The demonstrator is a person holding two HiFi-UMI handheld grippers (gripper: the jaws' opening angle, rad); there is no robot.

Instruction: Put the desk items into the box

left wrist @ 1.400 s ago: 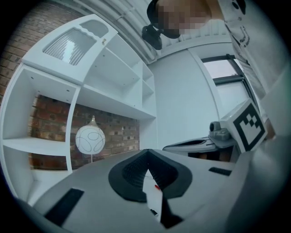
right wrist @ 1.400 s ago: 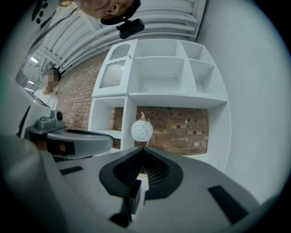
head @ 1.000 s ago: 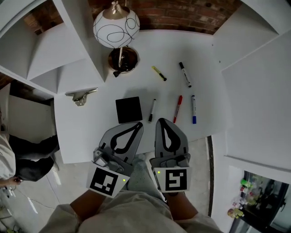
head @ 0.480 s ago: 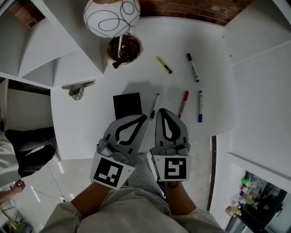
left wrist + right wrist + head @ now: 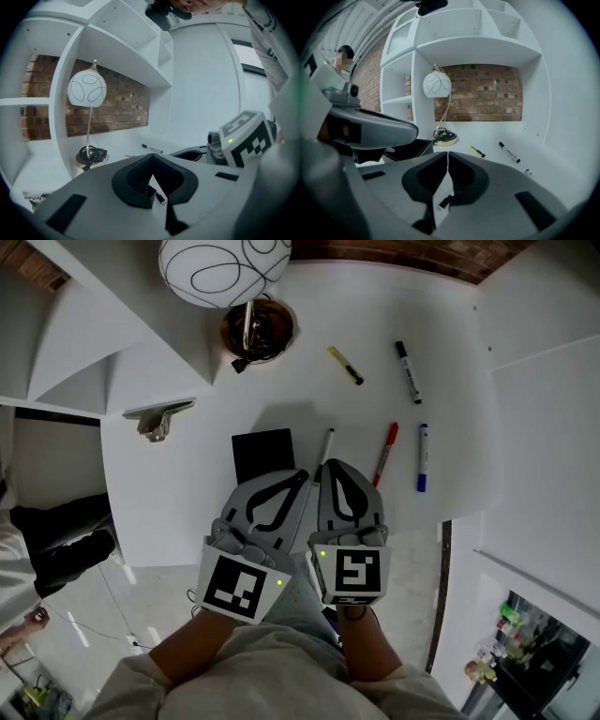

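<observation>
Black box (image 5: pixel 262 454): on the white worktop (image 5: pixel 178 493), just left of my grippers' tips.
Left gripper (image 5: pixel 302 476): fingers pressed together, empty, over the worktop's near edge, pointing away from me.
Right gripper (image 5: pixel 323 468): fingers pressed together, empty, beside the left.
White pen (image 5: pixel 328 439): just beyond my right tips, long axis away from me.
Yellow highlighter (image 5: pixel 345 366): farther back, diagonal, near end rightward.
Red pen (image 5: pixel 386 454): lengthwise away from me, far end leaning right.
Black marker (image 5: pixel 408 372): far back, near end leaning right.
Blue pen (image 5: pixel 423 457): rightmost, straight away from me, blue end toward me.
</observation>
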